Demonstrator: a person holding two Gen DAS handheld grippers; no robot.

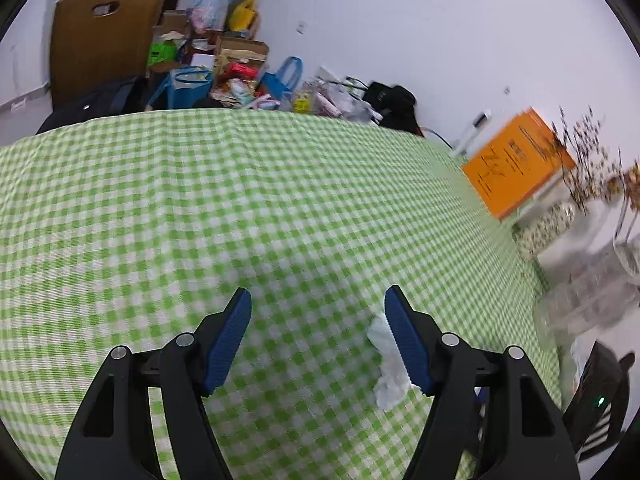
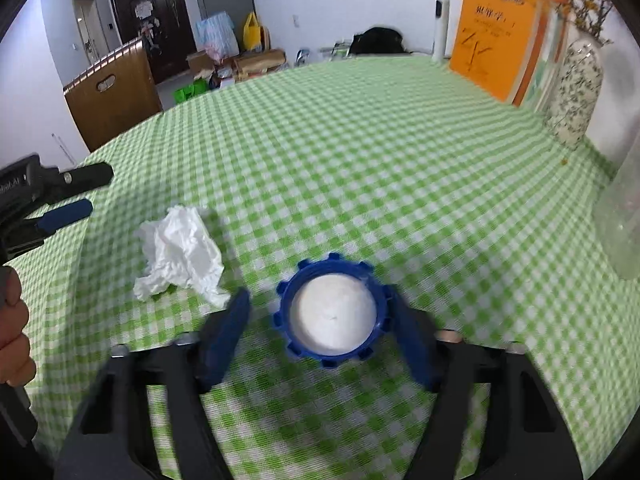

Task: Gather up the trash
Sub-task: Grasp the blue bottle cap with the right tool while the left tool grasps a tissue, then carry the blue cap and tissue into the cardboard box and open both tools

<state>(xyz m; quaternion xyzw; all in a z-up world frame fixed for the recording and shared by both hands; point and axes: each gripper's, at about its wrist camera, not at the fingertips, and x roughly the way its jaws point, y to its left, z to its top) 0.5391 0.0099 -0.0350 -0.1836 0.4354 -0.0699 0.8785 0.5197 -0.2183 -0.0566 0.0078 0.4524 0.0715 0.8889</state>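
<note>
Crumpled tissue (image 2: 180, 250) just left of right gripper (image 2: 320, 316).

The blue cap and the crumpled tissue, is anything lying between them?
Only bare checked tablecloth and one finger of the right gripper. The right wrist view shows blue cap and tissue apart.

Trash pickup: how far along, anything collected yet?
Nothing looks collected yet, and no bin is in view. In hand: the right gripper has its jaws around the blue cap, one finger at its rim, the other short of it. The left gripper is open above the tablecloth, the crumpled tissue beside one finger, not gripped. Left: grip both pieces and carry them off.
</note>
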